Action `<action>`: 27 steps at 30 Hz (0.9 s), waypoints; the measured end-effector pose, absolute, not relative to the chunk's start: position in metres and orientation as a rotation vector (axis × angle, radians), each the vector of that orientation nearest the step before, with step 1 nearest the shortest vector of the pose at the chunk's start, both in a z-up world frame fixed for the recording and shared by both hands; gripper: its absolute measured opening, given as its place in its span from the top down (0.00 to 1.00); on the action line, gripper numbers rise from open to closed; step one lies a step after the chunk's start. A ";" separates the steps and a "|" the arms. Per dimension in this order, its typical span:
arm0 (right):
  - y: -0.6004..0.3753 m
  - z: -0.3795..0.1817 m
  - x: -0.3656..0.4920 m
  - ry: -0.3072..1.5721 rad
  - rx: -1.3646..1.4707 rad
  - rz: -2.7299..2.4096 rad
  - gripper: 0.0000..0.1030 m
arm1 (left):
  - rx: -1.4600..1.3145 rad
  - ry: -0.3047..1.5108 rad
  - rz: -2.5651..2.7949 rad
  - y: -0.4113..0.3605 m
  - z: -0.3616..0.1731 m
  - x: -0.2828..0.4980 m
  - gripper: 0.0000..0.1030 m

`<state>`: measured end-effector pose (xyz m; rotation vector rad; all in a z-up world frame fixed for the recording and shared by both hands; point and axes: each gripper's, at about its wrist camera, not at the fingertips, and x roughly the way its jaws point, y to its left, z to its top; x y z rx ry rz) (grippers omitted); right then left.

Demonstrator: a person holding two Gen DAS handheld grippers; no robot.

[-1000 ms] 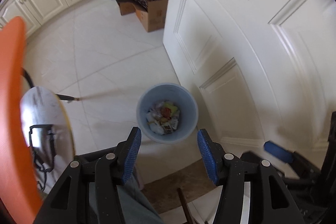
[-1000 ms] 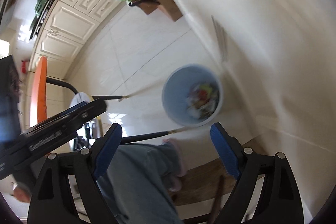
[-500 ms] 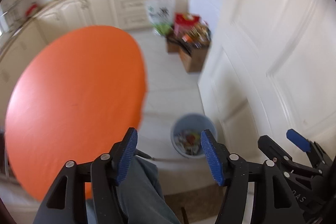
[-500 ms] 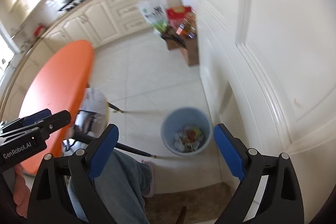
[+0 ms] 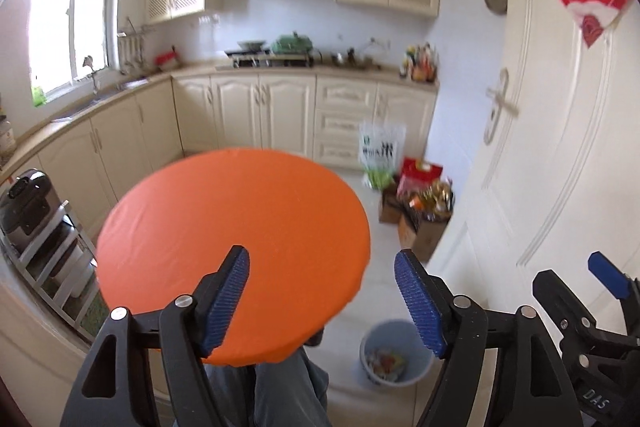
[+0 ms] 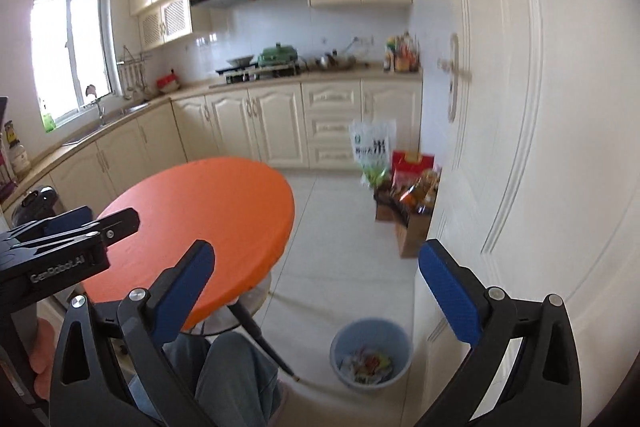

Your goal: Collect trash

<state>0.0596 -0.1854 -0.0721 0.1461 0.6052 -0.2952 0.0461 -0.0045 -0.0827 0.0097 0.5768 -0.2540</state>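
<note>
Both tongs are up in the air with us, and we see nothing between either pair of pads: our left gripper [image 5: 322, 301] has its jaws spreading apart, blue pads clear of everything, and our right gripper [image 6: 316, 293] is spreading too, its jaws standing very wide. In the left wrist view the right gripper pokes in at the lower right edge; in the right wrist view the left one shows at the left edge, over the table's near side. Just below us are the person's knees in grey-blue trousers [image 6: 232, 379], tucked under the round orange table [image 5: 236, 239]. Down on the pale tiled floor, right beside the white door [image 6: 520, 147], stands the light blue bin [image 6: 370, 353], upright, with crumpled wrappers [image 6: 366, 365] lying inside it: that is where the trash is. A thin dark table leg [image 6: 260, 339] slants across the floor towards the bin. Farther along the door sit cardboard boxes [image 5: 420, 227] stuffed with packets, a red bag and a white-and-green bag [image 5: 380, 155] behind them. At the far side runs the cream cabinet row [image 5: 260, 115], with a stove and a green pot [image 6: 278, 53] on the counter, and a window [image 5: 66, 23] at the left.
</note>
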 end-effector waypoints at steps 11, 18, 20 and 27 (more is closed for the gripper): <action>-0.154 -0.034 0.030 0.462 0.075 -0.272 0.00 | 0.011 0.376 -0.193 0.020 -0.105 -0.090 0.28; -0.148 -0.028 0.024 0.435 0.055 -0.264 0.00 | -0.014 0.338 -0.154 0.021 -0.127 -0.138 0.26; -0.148 -0.027 0.024 0.434 0.054 -0.255 0.00 | -0.014 0.332 -0.149 0.018 -0.130 -0.141 0.23; -0.148 -0.026 0.024 0.442 0.080 -0.240 0.00 | -0.012 0.316 -0.159 0.013 -0.135 -0.140 0.16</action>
